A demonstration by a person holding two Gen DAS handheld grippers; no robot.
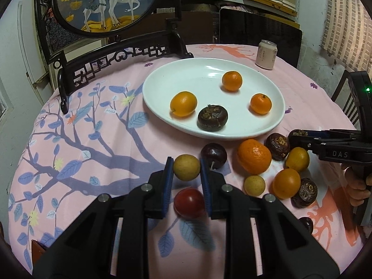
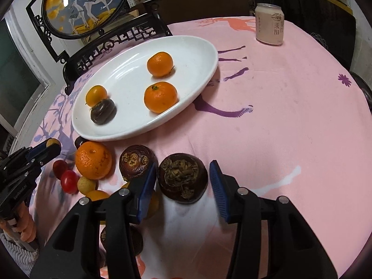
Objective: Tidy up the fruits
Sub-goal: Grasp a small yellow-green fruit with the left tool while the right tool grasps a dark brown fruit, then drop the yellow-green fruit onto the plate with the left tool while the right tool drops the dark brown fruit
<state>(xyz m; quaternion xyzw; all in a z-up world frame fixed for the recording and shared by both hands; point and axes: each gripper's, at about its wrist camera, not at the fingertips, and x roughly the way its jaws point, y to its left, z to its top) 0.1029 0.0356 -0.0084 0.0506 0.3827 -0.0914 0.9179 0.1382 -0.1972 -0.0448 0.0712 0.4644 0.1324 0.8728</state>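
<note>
A white oval plate (image 1: 162, 74) (image 2: 197, 46) holds three orange fruits and one dark brown fruit (image 1: 212, 117). My left gripper (image 1: 186, 160) (image 2: 46, 150) is shut on a small yellow-green fruit (image 1: 186, 167) just above the cloth. Under it lies a red tomato (image 1: 189, 203). A dark plum (image 1: 214, 154), a large orange (image 1: 254, 155) and several small fruits lie loose nearby. My right gripper (image 2: 182, 165) (image 1: 300, 137) stands open around a dark brown fruit (image 2: 182, 179). Its left pad is close to that fruit and a gap shows at the right pad.
A pink printed cloth (image 2: 290, 116) covers the round table. A drink can (image 1: 266, 54) (image 2: 269, 24) stands at the back right. A dark carved stand with a round deer screen (image 1: 104, 2) rises at the back left. A hand (image 1: 358, 186) grips the right tool.
</note>
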